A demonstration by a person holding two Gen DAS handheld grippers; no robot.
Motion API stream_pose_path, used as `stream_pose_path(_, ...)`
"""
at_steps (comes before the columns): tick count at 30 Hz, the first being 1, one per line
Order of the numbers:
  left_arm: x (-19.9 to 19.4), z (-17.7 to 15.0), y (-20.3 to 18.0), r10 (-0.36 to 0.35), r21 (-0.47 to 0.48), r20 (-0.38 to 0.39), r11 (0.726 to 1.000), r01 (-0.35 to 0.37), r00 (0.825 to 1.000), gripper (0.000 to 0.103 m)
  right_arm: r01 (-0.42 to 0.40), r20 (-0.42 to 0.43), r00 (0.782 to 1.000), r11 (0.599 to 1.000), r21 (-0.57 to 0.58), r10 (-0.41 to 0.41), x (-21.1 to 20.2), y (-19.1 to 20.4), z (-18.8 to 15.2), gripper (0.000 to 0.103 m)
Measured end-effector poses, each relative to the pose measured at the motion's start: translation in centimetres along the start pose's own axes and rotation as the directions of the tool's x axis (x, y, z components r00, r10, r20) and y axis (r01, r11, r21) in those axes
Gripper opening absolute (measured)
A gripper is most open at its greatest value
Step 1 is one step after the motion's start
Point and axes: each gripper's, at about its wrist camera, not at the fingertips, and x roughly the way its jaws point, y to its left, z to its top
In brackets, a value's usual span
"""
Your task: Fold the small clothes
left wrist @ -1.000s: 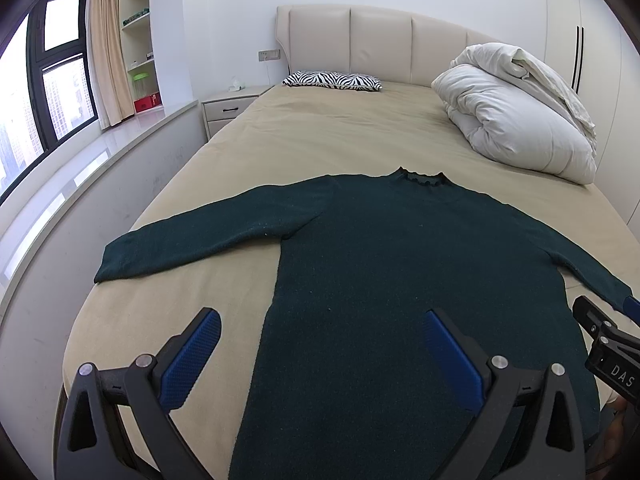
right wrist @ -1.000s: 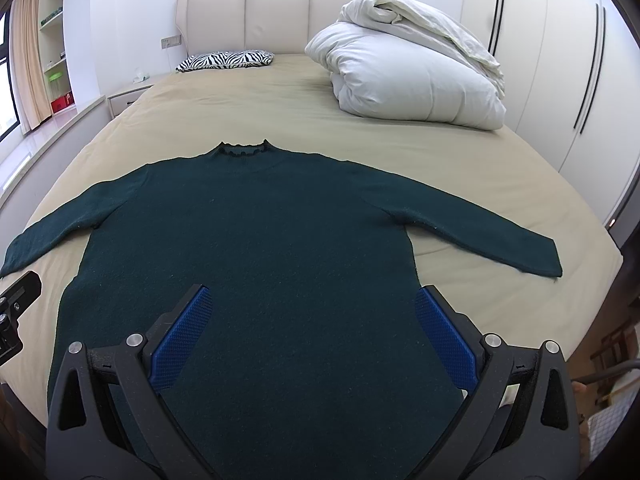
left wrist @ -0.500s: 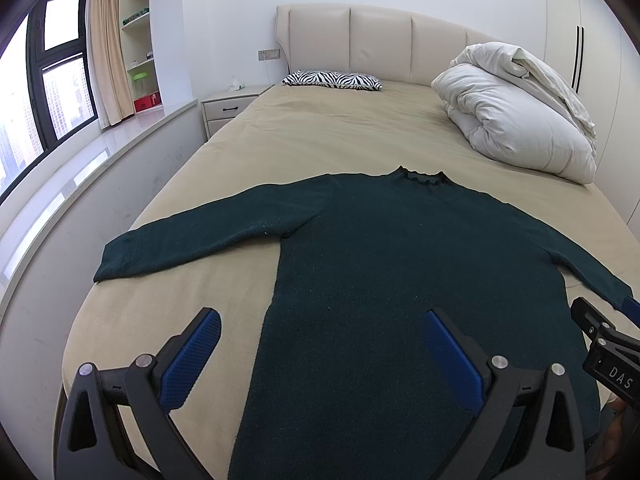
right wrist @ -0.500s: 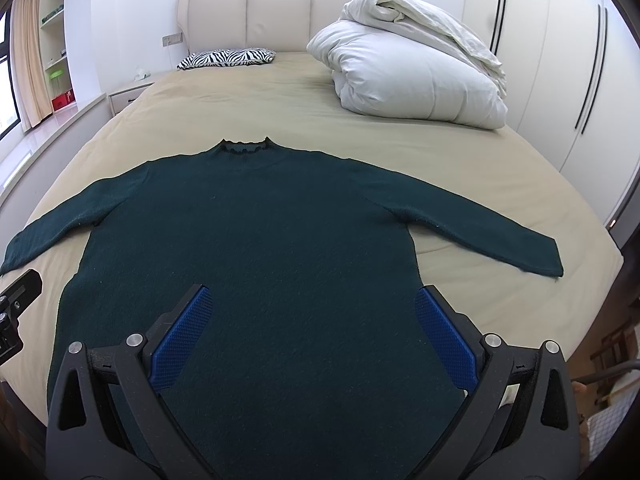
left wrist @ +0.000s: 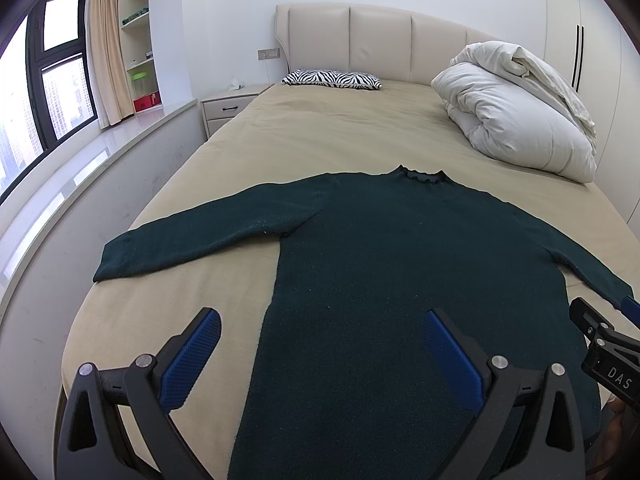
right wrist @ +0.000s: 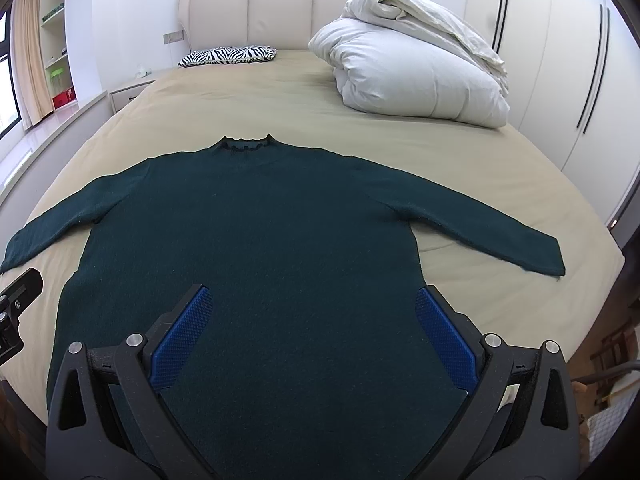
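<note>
plainly, dark green sweater (right wrist: 256, 240) flat on bed (right wrist: 304, 100), left tool (left wrist: 320, 344) and right tool (right wrist: 312, 320) both agape — empty, "das" on right tool

Home bedroom: bed (left wrist: 340, 128), duvet (left wrist: 516, 112)

Left gripper (left wrist: 320, 346) shows two black angular arms, each tipped with a blue cross-hatched pad (left wrist: 188, 362), silver round screws dotted along the black frame. Right gripper (right wrist: 312, 328) is the same build: black skeleton arms with triangular cut-outs, blue textured pads (right wrist: 178, 338), shiny screw heads. Beside the left gripper's right-hand arm sits a black block from the other tool, with white letters "DAS".
</note>
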Motion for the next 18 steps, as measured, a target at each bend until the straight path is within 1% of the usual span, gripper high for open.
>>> stream_pose_path(9,0.0,0.0,0.0,-0.001,-0.002,-0.003,1.0,0.001,1.0,0.103,-0.001,-0.004,1.0,1.0,0.0,0.001,0.0,0.0,0.0,0.103)
stream_pose_path(12,0.1,-0.5,0.3,-0.011,-0.022,-0.012,1.0,0.01,1.0,0.103,-0.004,-0.008,1.0,1.0,0.003,0.004,0.2,-0.2,0.1,0.103)
stream_pose_path(14,0.1,-0.9,0.7,-0.029,-0.044,-0.014,0.999,0.028,0.999,0.103,-0.009,-0.013,1.0,1.0,0.007,0.01,0.3,-0.4,0.1,0.103)
stream_pose_path(15,0.7,-2.0,0.8,-0.046,-0.057,-0.018,0.997,0.045,0.999,0.103,-0.012,-0.015,1.0,1.0,0.011,0.012,0.4,-0.5,0.1,0.103)
stream_pose_path(16,0.8,-2.3,1.1,-0.064,-0.073,-0.021,0.995,0.062,0.998,0.103,-0.016,-0.017,1.0,1.0,0.017,0.017,0.6,-0.8,0.1,0.103)
stream_pose_path(18,1.1,-3.1,1.7,-0.101,-0.11,-0.024,0.989,0.097,0.995,0.103,-0.051,-0.02,0.998,0.997,0.059,0.053,1.0,-2.1,-0.1,0.103)
